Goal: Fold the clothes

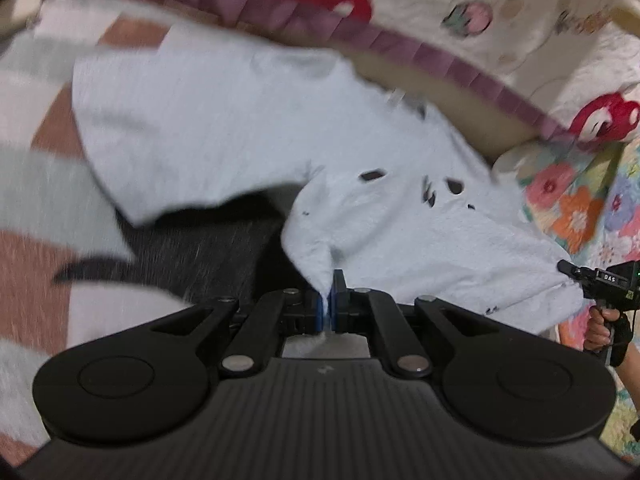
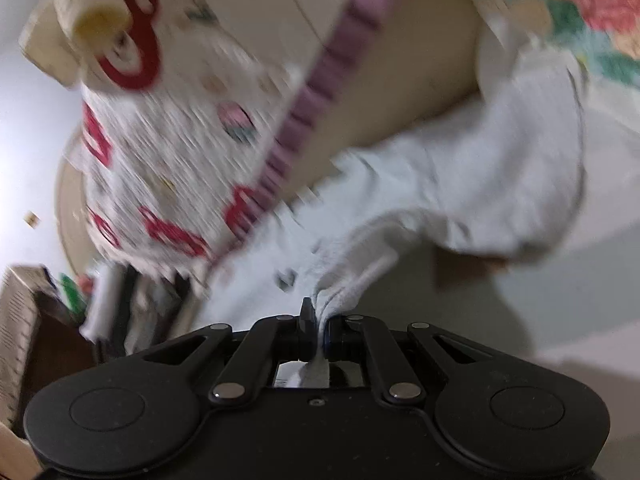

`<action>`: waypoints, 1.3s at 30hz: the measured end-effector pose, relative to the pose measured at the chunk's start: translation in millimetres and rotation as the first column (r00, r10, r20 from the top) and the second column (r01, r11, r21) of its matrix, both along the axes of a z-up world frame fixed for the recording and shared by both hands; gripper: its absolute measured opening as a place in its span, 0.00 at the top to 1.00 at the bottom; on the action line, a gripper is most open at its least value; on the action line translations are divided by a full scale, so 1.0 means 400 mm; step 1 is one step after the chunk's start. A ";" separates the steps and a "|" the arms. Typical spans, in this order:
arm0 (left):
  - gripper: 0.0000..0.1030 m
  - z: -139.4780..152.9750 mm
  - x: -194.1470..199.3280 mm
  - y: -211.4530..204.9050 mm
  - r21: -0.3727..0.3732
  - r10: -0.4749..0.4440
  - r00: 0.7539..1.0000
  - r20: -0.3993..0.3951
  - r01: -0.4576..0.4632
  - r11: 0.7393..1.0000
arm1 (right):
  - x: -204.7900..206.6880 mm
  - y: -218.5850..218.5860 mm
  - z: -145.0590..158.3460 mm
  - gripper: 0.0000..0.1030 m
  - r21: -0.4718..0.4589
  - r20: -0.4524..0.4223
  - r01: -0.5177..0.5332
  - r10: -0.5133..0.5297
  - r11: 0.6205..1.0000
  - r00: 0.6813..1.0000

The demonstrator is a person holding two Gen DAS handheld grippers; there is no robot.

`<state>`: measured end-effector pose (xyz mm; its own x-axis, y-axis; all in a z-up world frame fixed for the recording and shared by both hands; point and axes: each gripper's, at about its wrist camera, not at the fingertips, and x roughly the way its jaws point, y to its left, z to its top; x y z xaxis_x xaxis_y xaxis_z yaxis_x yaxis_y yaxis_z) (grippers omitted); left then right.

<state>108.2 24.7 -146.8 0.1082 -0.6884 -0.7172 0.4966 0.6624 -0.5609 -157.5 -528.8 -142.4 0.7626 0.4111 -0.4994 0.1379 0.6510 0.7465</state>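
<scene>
A pale grey T-shirt (image 1: 248, 120) is held up and stretched between the two tongs, above a striped rug (image 1: 36, 184) in pink, grey and white. Small dark printed marks are seen across the shirt's front. In the left wrist view, the left tongs (image 1: 330, 300) are clamped together on a pinched corner of the shirt, a sliver of cloth being caught between the blue pads (image 1: 320, 308). From that pinch the fabric is spread away to the upper left, where one sleeve hangs free, and to the right edge, where the right tongs (image 1: 576, 276) are seen gripping the far corner. A hand (image 1: 600, 328) is wrapped around the handle below them.

In the right wrist view, the right tongs (image 2: 318, 328) are closed on a bunched fold of the T-shirt (image 2: 480, 184), with cloth squeezed between the jaws and drawn back behind them. The rest of the shirt is draped away to the upper right in a loose, sagging loop.

Behind the shirt a cream quilt (image 1: 500, 20) with red shapes and a purple ruffled border (image 1: 400, 40) is seen, just beside a flowered blanket (image 1: 576, 208). Both views are blurred. At the lower left of the right wrist view, a cluttered cardboard box (image 2: 20, 320) is shown, its contents too smeared to be identified.
</scene>
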 end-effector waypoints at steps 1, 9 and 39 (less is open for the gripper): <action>0.96 -0.010 0.001 0.003 0.001 -0.002 1.000 -0.011 0.002 1.000 | 0.002 0.005 -0.013 0.90 -0.014 -0.030 -0.019 0.018 1.000 0.999; 0.92 -0.045 0.018 -0.001 -0.063 -0.038 0.998 -0.045 0.035 0.997 | 0.020 -0.026 -0.090 0.50 0.073 -0.134 -0.020 0.030 0.997 0.991; 0.97 0.274 0.029 -0.036 -0.145 0.082 0.940 0.331 -0.035 0.989 | 0.048 -0.054 0.168 0.94 0.048 0.194 0.152 -0.159 0.987 0.968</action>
<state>120.0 10.3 -37.4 0.3687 -0.7617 -0.5328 0.6341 0.6251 -0.4550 -138.3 -550.4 -75.3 0.9005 0.2931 -0.3213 0.0837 0.6080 0.7895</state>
